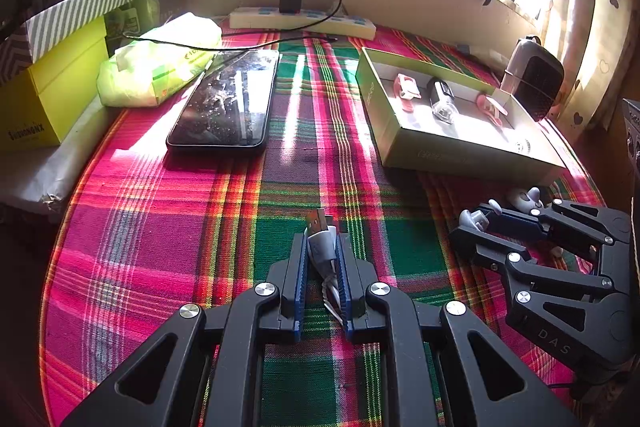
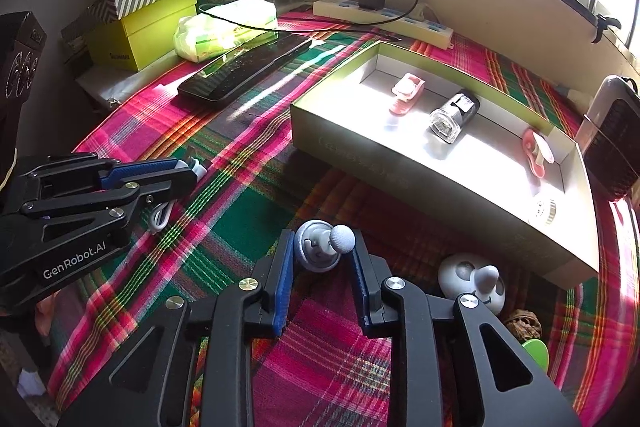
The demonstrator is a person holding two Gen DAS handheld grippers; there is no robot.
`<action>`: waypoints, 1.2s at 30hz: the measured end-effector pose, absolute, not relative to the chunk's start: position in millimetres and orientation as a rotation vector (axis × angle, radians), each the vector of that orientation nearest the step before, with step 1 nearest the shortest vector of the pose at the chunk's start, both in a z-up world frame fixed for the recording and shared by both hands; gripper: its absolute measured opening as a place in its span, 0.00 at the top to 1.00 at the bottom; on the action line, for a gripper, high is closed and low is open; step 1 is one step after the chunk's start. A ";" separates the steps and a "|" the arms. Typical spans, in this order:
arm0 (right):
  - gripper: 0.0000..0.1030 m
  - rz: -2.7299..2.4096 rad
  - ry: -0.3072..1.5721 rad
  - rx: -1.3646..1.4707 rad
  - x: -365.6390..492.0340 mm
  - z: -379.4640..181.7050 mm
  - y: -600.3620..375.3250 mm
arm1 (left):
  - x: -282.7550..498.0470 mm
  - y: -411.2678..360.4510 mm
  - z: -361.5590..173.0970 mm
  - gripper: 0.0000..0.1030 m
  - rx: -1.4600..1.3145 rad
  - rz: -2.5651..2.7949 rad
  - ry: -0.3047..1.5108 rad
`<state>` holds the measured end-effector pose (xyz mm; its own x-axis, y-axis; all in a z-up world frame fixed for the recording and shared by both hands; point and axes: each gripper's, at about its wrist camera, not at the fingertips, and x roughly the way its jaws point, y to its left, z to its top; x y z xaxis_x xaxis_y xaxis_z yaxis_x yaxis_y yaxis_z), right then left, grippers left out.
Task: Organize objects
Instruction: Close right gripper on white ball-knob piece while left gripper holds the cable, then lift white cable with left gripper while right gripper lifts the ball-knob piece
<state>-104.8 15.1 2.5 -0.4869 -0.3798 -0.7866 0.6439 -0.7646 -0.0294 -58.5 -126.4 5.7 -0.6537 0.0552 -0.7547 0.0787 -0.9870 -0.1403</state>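
My left gripper (image 1: 322, 239) is shut on a white USB cable (image 1: 320, 245), its metal plug sticking out past the fingertips, low over the plaid cloth. It also shows in the right wrist view (image 2: 188, 171). My right gripper (image 2: 320, 247) holds a small grey ball-headed mount (image 2: 320, 247) between its jaws; it shows in the left wrist view (image 1: 468, 227) too. An open olive box (image 2: 440, 183) holds a pink clip (image 2: 407, 93), a black-and-clear light (image 2: 454, 115) and a pink piece (image 2: 538, 151).
A black phone (image 1: 228, 103) lies on the cloth, next to a pale green packet (image 1: 160, 67). A power strip with charger (image 1: 300, 19) sits at the back. Yellow and striped boxes (image 1: 48, 83) stand left. A white panda-face piece (image 2: 472, 283) lies near the box. A black-and-white device (image 1: 532, 75) stands right.
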 end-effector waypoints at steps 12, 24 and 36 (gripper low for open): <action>0.76 -2.249 0.427 1.072 -103.8 2.9 15.6 | -58.6 -125.9 5.8 0.87 1.302 -2.833 0.248; 0.76 -2.251 0.403 1.082 -104.1 4.5 18.3 | -58.7 -125.2 5.6 0.88 1.302 -2.831 0.242; 0.76 -2.264 0.358 1.065 -105.4 11.1 24.3 | -57.7 -121.9 8.9 0.90 1.296 -2.848 0.225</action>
